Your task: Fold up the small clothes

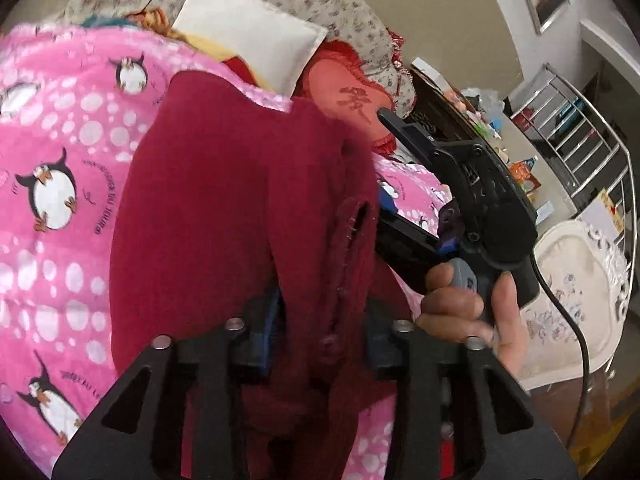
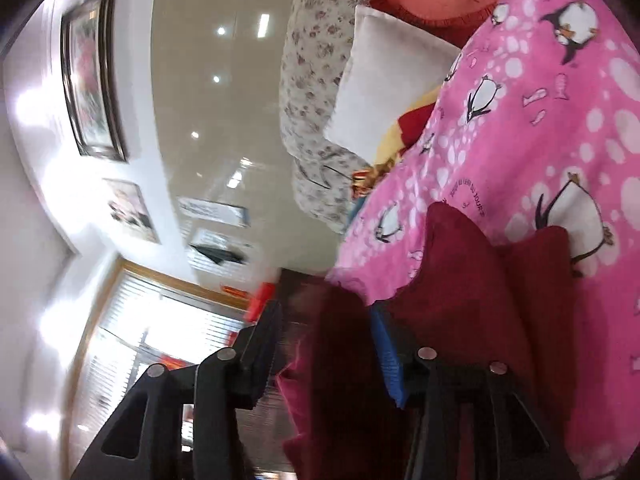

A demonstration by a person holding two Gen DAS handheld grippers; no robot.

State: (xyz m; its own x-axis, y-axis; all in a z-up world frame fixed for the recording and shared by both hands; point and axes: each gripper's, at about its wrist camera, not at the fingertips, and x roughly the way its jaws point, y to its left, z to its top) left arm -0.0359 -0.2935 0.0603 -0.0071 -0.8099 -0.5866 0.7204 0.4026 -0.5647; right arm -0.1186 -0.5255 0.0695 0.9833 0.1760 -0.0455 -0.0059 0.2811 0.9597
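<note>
Dark red garment held between both grippers above a pink penguin blanket.

The dark red garment (image 1: 240, 200) is seen lifted over the pink penguin blanket (image 1: 60, 160), its bunched fabric lying between the jaws of the left gripper (image 1: 320, 320); whether the pads press on it cannot be told. The right gripper (image 2: 328, 340) is seen with cloth gathered between its jaws, but a firm clamp cannot be confirmed there either. In the left wrist view, the right hand (image 1: 468, 308) is observed wrapped around its gripper's handle. A white pillow (image 1: 248, 32) is noted beyond the blanket.
</note>
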